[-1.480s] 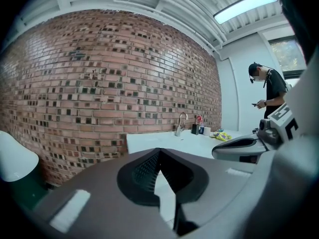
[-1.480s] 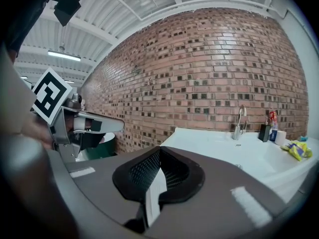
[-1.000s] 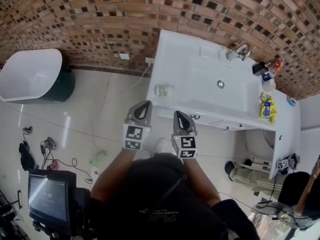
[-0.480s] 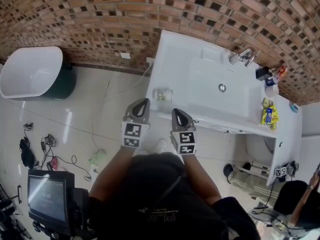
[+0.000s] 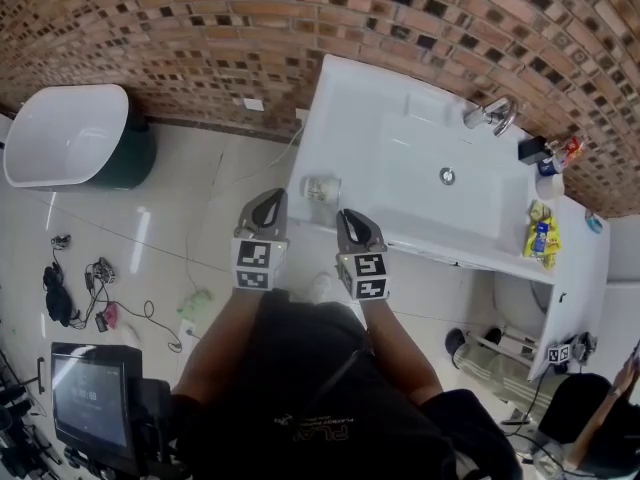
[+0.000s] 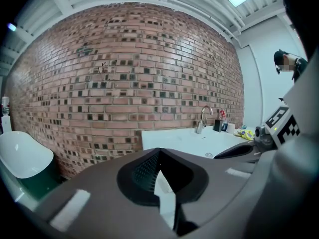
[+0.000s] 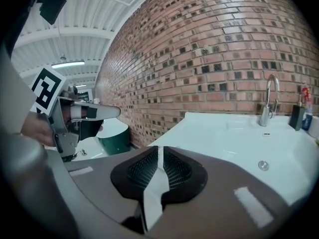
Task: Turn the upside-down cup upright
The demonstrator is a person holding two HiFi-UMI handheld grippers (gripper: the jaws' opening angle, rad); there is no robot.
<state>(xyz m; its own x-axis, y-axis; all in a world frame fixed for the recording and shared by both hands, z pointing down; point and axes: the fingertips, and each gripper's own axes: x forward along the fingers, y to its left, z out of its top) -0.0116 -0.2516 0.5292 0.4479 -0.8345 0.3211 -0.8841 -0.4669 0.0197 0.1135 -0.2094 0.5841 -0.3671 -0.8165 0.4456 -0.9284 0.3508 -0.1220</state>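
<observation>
While cup (image 5: 322,188) sits at surface (image 5: 352,108) edge, widen right hand-held gripper (image 5: 350,218) (just opening, narrow, empty); left hand-held gripper (image 5: 268,200) closed.

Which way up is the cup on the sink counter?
Cannot tell: in the head view the cup is too small to show rim or base; neither gripper view shows it.

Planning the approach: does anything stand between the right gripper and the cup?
Nothing visible. The cup sits alone near the counter corner, just ahead of the right gripper, whose empty jaws have just been opening.
</observation>
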